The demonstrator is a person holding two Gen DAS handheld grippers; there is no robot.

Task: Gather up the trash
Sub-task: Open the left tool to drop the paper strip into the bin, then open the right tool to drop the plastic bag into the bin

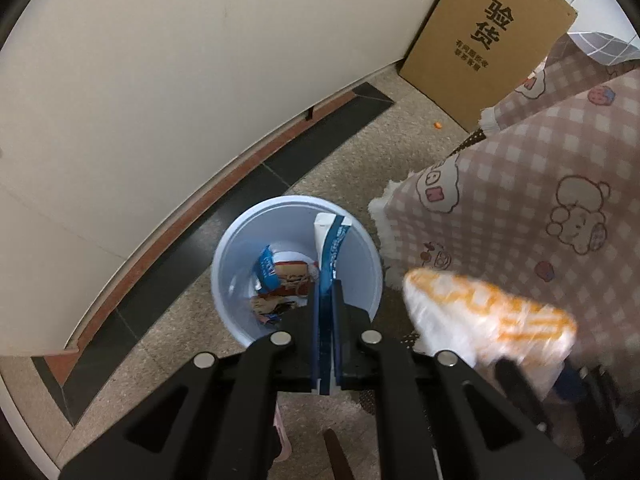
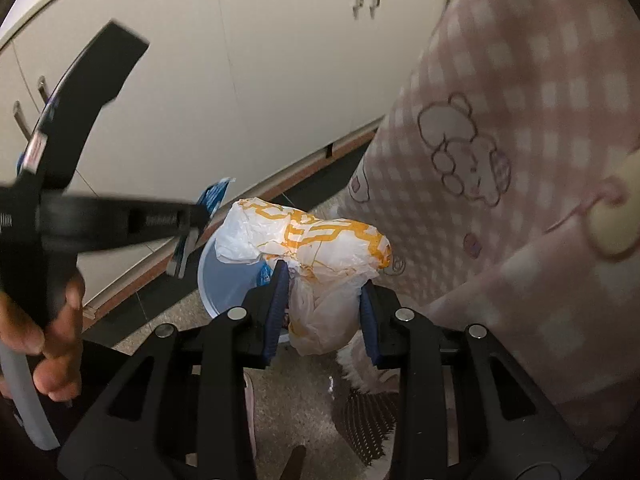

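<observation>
A light blue bin (image 1: 240, 280) stands on the floor with several wrappers in it; it also shows in the right wrist view (image 2: 224, 276). My left gripper (image 1: 326, 292) is shut on a flat blue and white package (image 1: 332, 240) and holds it over the bin's right side. The same package shows in the right wrist view (image 2: 214, 196). My right gripper (image 2: 324, 280) is shut on a white and orange plastic bag (image 2: 320, 248), held just right of the bin. The bag shows blurred in the left wrist view (image 1: 488, 316).
White cabinet doors (image 1: 160, 80) run along the left behind a dark floor strip. A pink checked cloth (image 1: 540, 200) hangs on the right, close to the bin. A cardboard box (image 1: 488, 36) leans at the back. A slipper (image 2: 368, 420) lies on the floor below.
</observation>
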